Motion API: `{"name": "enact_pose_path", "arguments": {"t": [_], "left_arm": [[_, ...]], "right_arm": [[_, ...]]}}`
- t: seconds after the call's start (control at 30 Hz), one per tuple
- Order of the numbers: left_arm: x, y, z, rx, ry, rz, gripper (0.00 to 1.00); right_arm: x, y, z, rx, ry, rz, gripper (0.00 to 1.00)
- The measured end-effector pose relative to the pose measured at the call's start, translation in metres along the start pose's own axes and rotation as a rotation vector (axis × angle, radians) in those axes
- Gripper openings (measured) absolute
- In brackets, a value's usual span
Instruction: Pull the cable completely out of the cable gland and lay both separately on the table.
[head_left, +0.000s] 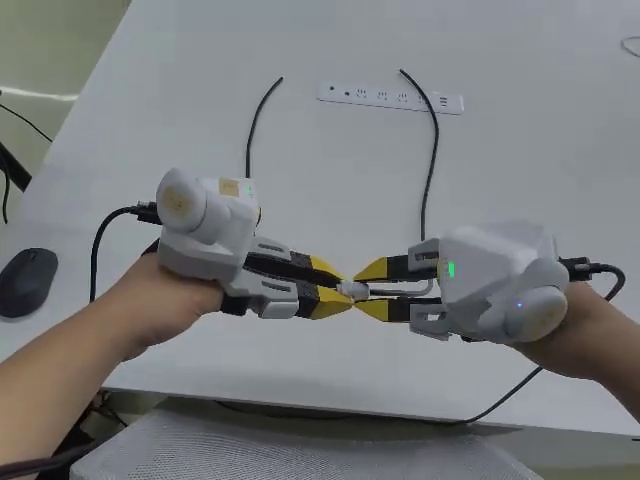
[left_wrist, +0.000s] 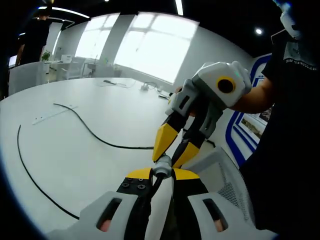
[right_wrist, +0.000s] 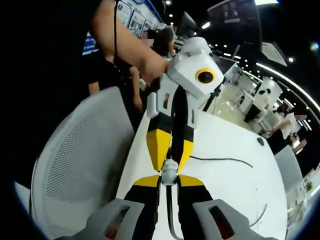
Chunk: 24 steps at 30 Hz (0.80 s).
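The left gripper (head_left: 338, 287) is held in the person's left hand (head_left: 165, 300). Its yellow tips are pressed tight on a small grey cable gland (head_left: 355, 290). The right gripper (head_left: 373, 292) comes from the other side and meets it tip to tip. Its yellow tips are pulled close on the thin grey cable (right_wrist: 170, 212) right where it comes out of the cable gland. The cable runs back between the jaws of the right gripper and bends to one side. It is still stuck in the cable gland. Both are held up in the air, above the near edge of the white table (head_left: 330, 180). The two tips almost touch, with the cable gland between them. Farther back on the table lie two long black wires (head_left: 432, 170), well apart from the grippers. Behind them a white power strip (head_left: 390, 97) lies flat. A dark computer mouse (head_left: 25, 280) sits at the left edge of the table. A white mesh chair (right_wrist: 75, 165) stands just beside the table, under the hands. A black cord (head_left: 100, 245) hangs from the back of the left gripper.
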<state>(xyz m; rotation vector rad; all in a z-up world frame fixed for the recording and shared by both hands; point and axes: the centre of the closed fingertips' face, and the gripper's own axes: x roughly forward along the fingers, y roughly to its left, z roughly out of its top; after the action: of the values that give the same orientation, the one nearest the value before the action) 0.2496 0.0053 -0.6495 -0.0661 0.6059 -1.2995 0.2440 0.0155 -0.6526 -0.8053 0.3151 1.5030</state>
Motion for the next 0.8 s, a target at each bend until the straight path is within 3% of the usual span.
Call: {"name": "enact_pose_path", "arguments": {"t": [0.17,0.27,0.4,0.43,0.47,0.53,0.57,0.6,0.7,0.77,0.8], "left_arm": [[0.000,-0.001,0.000,0.017,-0.004,0.004,0.15],[0.000,0.001,-0.001,0.039,0.000,0.011,0.15],[-0.002,0.000,-0.002,0.063,0.005,0.011,0.15],[-0.003,-0.001,-0.002,0.073,0.006,0.011,0.15],[-0.004,-0.001,-0.002,0.086,0.005,0.012,0.15],[-0.005,-0.002,-0.001,0.105,0.002,0.011,0.15],[-0.005,-0.003,-0.001,0.114,0.002,0.012,0.15],[-0.006,-0.003,0.000,0.129,0.001,0.013,0.15],[-0.006,-0.004,-0.001,0.150,0.004,0.012,0.15],[-0.006,-0.005,-0.002,0.159,0.008,0.010,0.15],[-0.006,-0.005,-0.002,0.162,0.008,0.011,0.15]], "right_arm": [[0.000,-0.002,-0.001,0.068,-0.014,0.006,0.08],[-0.002,-0.001,-0.005,0.177,-0.009,0.036,0.12],[-0.008,-0.005,-0.002,0.331,-0.072,0.079,0.11],[-0.010,-0.003,0.001,0.438,-0.096,0.125,0.14],[-0.011,-0.002,0.000,0.495,-0.097,0.157,0.18],[-0.012,-0.013,-0.003,0.509,-0.127,0.157,0.15],[-0.014,-0.005,0.003,0.645,-0.156,0.250,0.16],[-0.015,-0.003,0.004,0.716,-0.161,0.296,0.18],[-0.017,0.003,0.010,0.805,-0.197,0.422,0.18],[-0.010,-0.005,0.004,0.786,-0.186,0.393,0.15],[-0.010,-0.001,0.009,0.837,-0.201,0.440,0.16]]}}
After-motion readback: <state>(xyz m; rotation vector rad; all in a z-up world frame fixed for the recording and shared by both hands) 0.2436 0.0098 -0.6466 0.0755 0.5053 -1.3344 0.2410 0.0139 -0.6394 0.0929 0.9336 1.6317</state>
